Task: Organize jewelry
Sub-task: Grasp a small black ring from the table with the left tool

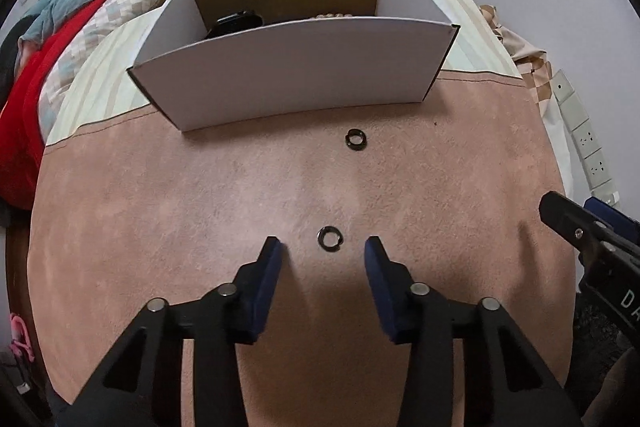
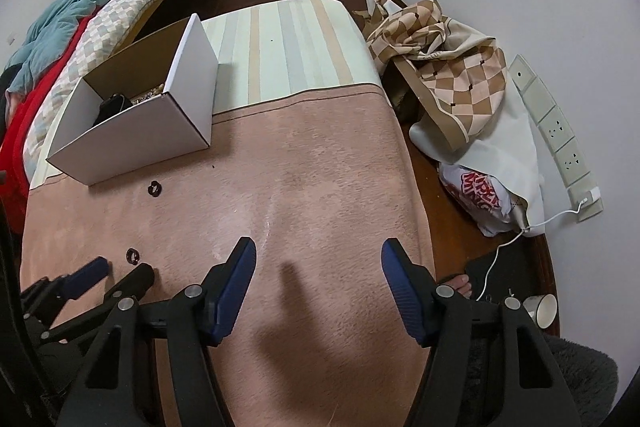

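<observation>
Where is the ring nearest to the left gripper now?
In the left wrist view the ring lies on the pink cloth, just ahead of the open left gripper; the pads do not touch it.

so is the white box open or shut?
Open: the white box has no lid on top, and dark items and beads show inside.

My pads [image 1: 269, 275] dark blue on black arms. Near ring [image 1: 328, 235] and far ring [image 1: 355, 139] black. Blanket [image 1: 200, 207] dusty pink. Box [image 1: 296, 75] white outside, brown inside. Far left quilt [image 2: 132, 3] checked beige-grey.
</observation>
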The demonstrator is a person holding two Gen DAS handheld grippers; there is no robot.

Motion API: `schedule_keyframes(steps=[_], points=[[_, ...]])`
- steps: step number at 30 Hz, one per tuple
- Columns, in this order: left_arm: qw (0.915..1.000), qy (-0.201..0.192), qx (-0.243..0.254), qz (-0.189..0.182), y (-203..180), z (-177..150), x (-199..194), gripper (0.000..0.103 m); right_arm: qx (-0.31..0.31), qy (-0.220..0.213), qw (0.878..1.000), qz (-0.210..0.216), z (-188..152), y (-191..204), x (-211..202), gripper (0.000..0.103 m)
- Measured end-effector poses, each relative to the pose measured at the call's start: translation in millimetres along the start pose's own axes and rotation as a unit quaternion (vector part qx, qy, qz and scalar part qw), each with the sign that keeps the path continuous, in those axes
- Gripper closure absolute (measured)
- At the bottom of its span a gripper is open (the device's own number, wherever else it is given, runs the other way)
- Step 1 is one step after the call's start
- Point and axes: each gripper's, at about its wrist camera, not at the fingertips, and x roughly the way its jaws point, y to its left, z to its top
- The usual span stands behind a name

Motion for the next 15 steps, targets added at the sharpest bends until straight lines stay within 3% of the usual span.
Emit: schedule_keyframes(steps=[1,4,10,15], points=[[1.0000,-0.004,0.002,-0.001,-0.7,0.8,-0.4,0.079,0.001,0.000,1.000,0.000,0.2,-0.4,0.3,0.036],[0.9999,-0.008,0.004,-0.005,1.9,4.1,0.6,0.093,0.001,0.001,1.000,0.000,-0.8,0.3,0.3,0.039],[0.9996,-0.021,-0.019,-0.006,29.9,2.7,-6.8,0.093,0.002,0.000,1.000,0.016,1.7,5.0,-4.3,0.041],[0.9978,-0.024,-0.057,0.026,77.4,-0.9,-11.1,0.093,-0.005,0.003,0.996,0.090,10.5,29.0,0.5,0.041]])
